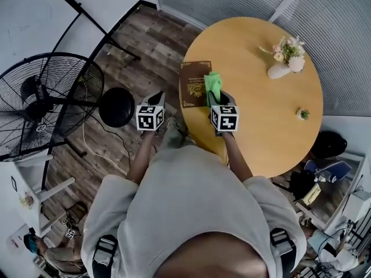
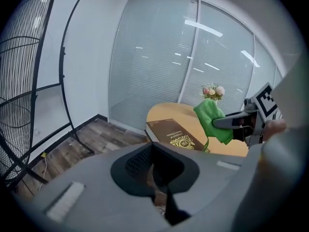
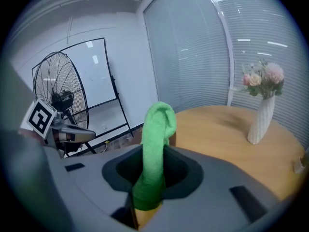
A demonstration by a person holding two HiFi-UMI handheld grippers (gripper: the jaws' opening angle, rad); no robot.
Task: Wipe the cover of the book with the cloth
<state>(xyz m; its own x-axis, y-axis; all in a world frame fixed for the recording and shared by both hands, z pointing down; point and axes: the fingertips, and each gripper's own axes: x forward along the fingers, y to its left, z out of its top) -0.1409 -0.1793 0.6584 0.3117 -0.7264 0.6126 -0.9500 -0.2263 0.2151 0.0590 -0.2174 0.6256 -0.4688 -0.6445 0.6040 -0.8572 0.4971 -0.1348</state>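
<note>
**Cloth gripped, book just to the left of the right jaws**

We had the right gripper [image 1: 216,100] closed tight on the green cloth [image 3: 155,144]. In the right gripper view the cloth was pinched into a standing fold between the jaws, its free end curling over ahead of them.

The left gripper [image 1: 157,99] had its jaws drawn together with nothing between them. It hung off the table's edge, over the wooden floor [image 1: 139,57].

The brown book [image 1: 194,84] lay flat on the round table [image 1: 261,114], near the rim on our side, with the gold-printed cover up. Its long axis ran away from us, roughly in line with the right gripper.

From the head view the cloth hung over the book's right edge. We could not tell whether it touched the cover.

So the cover lay just left of and below the right jaws, and the right gripper was plainly the nearer one. We judged that wiping would call for lowering the cloth and sweeping left across the short way of the book, or forward along its length.

The left gripper stood beside the book's left edge, near enough to steady it if it slid.
</note>
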